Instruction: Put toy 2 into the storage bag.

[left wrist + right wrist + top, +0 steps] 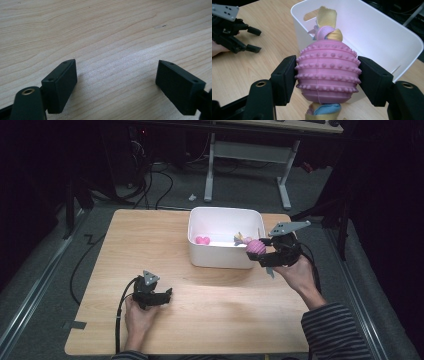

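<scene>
Pink studded ball [328,72], threaded on a knotted cloth rope of yellow, pink and blue, sits clamped between the jaws of the right gripper [328,77], the pads pressing its ribbed sides at the widest part. That grip on the firm rubber middle, not on the limp cloth ends, looks chosen so the toy hangs steady and cannot slip. In the high view the ball [255,246] is held in the air at the near right corner of the white bin [220,212], just at its rim, with the person's right hand [299,274] under the gripper; whether it is going in or coming out I cannot tell. Inside the bin lies a small pink heart-shaped piece [202,240], apart from the ball.

Farther off, the left gripper [116,82] rests low over the bare wooden table [105,30], its jaws standing wide apart with nothing between them. It sits well clear of the bin, apparently parked so the right hand has room to work.
</scene>
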The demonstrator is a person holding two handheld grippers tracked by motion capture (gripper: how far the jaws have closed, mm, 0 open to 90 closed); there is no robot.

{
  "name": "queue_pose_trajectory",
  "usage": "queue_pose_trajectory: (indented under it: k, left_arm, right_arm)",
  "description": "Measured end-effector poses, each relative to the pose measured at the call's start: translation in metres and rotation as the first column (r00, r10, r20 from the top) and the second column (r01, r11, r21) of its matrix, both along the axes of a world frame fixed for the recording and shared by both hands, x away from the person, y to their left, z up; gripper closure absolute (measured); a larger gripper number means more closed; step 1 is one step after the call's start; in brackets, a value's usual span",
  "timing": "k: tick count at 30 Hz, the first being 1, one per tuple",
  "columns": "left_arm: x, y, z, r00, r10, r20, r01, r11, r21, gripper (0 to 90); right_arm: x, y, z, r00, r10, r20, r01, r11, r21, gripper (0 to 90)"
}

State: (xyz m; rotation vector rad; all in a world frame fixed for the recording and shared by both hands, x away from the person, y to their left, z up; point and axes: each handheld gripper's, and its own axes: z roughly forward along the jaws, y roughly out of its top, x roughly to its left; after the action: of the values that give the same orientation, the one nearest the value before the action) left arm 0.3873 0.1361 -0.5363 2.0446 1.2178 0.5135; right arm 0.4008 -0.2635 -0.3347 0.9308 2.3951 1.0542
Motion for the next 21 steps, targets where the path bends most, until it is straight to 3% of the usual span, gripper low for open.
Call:
queue_pose_trajectory:
  k: [6, 21]
  left_arm:
    - [0.000, 0.000, 0.000, 1.0000, 0.001, 0.001, -0.001, 1.0000, 0.000, 17.9]
    - [0.000, 0.000, 0.000, 1.0000, 0.001, 0.001, -0.001, 1.0000, 0.000, 18.1]
  right_arm:
    - [0.014, 0.001, 0.015, 0.9995, -0.029, 0.015, 0.029, 0.999, -0.017, 35.0]
    - [0.043, 0.009, 0.022, 0.9992, -0.038, 0.010, 0.038, 0.999, -0.038, 35.0]
